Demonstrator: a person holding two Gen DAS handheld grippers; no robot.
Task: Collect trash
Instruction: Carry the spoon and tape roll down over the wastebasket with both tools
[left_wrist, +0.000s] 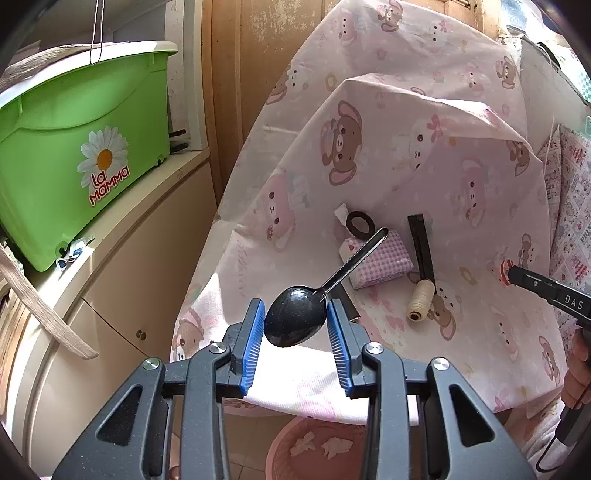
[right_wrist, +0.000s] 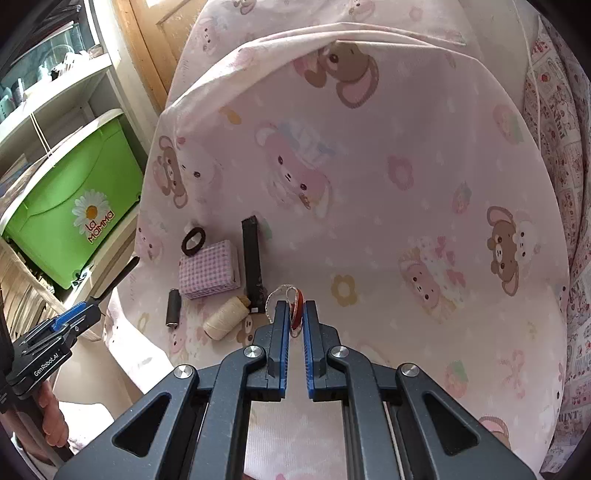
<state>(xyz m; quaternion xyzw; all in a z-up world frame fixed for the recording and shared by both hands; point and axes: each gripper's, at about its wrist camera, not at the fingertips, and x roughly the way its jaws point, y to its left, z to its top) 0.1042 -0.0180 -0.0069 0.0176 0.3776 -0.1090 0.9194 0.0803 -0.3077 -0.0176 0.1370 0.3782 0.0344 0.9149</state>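
Note:
My left gripper (left_wrist: 295, 317) is shut on the bowl of a black spoon (left_wrist: 295, 323), whose handle points up and right over the table. From the right wrist view, that left gripper (right_wrist: 90, 306) sits at the table's left edge with the spoon handle (right_wrist: 122, 275) sticking out. My right gripper (right_wrist: 294, 312) is shut on a small red and white ribbon roll (right_wrist: 297, 304), held just above the pink bear-print cloth (right_wrist: 369, 184). In the left wrist view the right gripper (left_wrist: 511, 276) comes in from the right with the ribbon roll (left_wrist: 503, 271) at its tip.
On the cloth lie a pink gingham packet (right_wrist: 208, 267), a brown ring (right_wrist: 193, 240), a black bar (right_wrist: 253, 258), a cream thread spool (right_wrist: 225, 314) and a black spool (right_wrist: 172, 308). A pink basket (left_wrist: 288, 428) with crumpled paper stands below the table edge. A green box (left_wrist: 74, 155) sits on a cabinet at left.

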